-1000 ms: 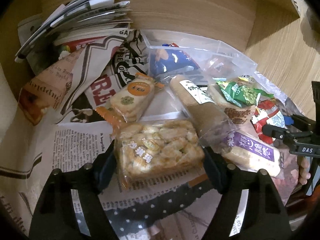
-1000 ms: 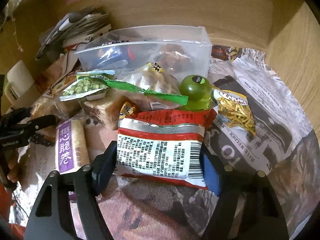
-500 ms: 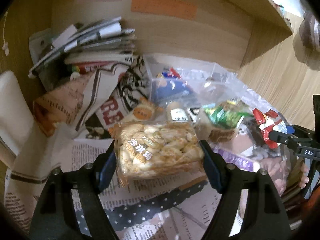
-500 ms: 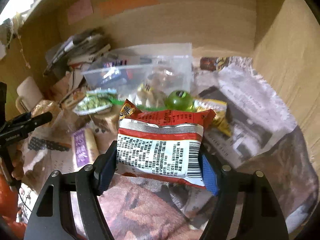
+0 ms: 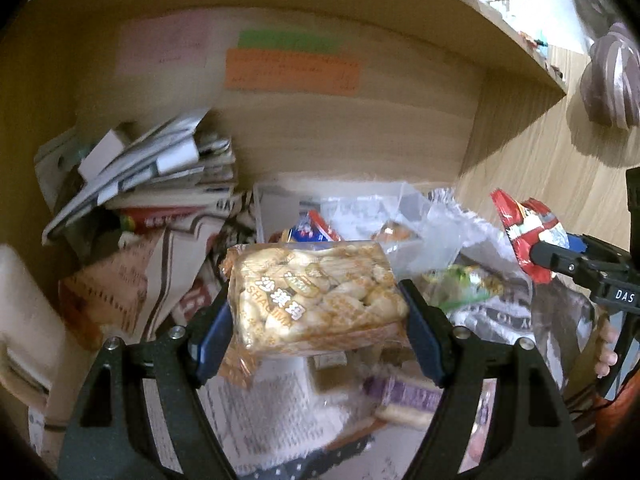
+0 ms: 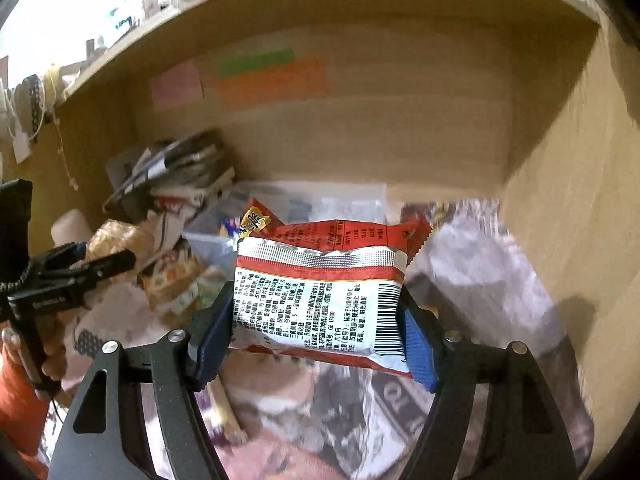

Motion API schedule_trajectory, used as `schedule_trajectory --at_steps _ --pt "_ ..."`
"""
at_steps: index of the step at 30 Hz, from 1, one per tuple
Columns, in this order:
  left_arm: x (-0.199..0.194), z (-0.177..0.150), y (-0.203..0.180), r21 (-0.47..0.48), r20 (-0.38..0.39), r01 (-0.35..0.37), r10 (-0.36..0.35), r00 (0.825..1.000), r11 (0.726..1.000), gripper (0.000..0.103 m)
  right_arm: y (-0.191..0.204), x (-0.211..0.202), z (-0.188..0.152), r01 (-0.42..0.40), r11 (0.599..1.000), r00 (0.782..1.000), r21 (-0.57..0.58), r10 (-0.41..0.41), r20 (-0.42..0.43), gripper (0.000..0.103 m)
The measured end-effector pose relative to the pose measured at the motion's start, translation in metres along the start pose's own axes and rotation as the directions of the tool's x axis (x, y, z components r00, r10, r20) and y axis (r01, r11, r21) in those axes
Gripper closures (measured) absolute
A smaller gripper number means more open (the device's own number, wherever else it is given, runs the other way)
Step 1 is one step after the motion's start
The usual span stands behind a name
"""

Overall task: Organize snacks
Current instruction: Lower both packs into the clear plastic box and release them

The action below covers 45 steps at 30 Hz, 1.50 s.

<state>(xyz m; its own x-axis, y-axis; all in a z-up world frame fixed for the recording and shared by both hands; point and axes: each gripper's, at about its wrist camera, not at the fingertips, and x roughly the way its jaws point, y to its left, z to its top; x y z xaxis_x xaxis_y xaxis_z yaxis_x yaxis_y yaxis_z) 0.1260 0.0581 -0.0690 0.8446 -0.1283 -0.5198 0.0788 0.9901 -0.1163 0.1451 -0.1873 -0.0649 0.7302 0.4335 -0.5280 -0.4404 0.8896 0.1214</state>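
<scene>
Clear wrap, golden puffed pieces inside: the cake pack [image 5: 316,294] sits clamped between my left gripper [image 5: 318,326] fingers, held off the newspaper [image 5: 272,408], tilted a little. White print on it reads "SHAQIMA" beside Chinese characters. My right gripper [image 6: 316,328] is clenched on the red packet [image 6: 320,296], back face toward the camera: white panel of small Chinese text, a barcode at the right, "GB 17400" legible, silver crimped band above, red top edge with a yellow tab. It too is held above the snack pile.

Hard to make out: snacks under both packs are blurred. A purple-label roll [image 5: 408,394] lies partly behind my left pack; its writing is unreadable. A zip bag [image 5: 360,216] at the back holds a blue packet, contents otherwise unclear. From the left view the right gripper's body shows "DAS", cut off at the frame edge. Sticky notes [image 5: 292,70] on the wooden back wall carry writing too blurred to read. A paper stack [image 5: 148,176] leans in the left corner.
</scene>
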Motion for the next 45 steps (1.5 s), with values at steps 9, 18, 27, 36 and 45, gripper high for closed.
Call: schedule_trajectory --at_steps 9,18,27,36,45 --pt "0.022 0.032 -0.012 0.043 0.022 -0.007 0.006 1.0 0.999 0.026 0.004 0.025 0.035 -0.016 1.0 0.999 -0.013 0.017 0.035 0.032" --pt "0.059 0.056 -0.018 0.057 -0.004 0.011 -0.011 1.0 0.998 0.026 0.0 0.057 0.052 -0.014 1.0 1.0 0.001 0.014 0.007 0.032" --pt "0.101 0.066 -0.021 0.047 -0.069 0.035 -0.032 0.997 0.998 0.026 -0.004 0.094 0.065 -0.006 1.0 0.999 -0.017 0.005 -0.041 0.032" --pt "0.148 0.066 -0.019 0.044 -0.167 0.04 -0.032 0.985 0.998 0.026 -0.016 0.139 0.071 -0.002 0.999 0.99 -0.033 -0.003 -0.143 0.031" --pt "0.159 0.067 -0.014 0.031 -0.181 0.03 -0.024 0.983 0.999 0.025 -0.021 0.167 0.067 -0.016 0.999 0.976 -0.03 0.009 -0.217 0.03"
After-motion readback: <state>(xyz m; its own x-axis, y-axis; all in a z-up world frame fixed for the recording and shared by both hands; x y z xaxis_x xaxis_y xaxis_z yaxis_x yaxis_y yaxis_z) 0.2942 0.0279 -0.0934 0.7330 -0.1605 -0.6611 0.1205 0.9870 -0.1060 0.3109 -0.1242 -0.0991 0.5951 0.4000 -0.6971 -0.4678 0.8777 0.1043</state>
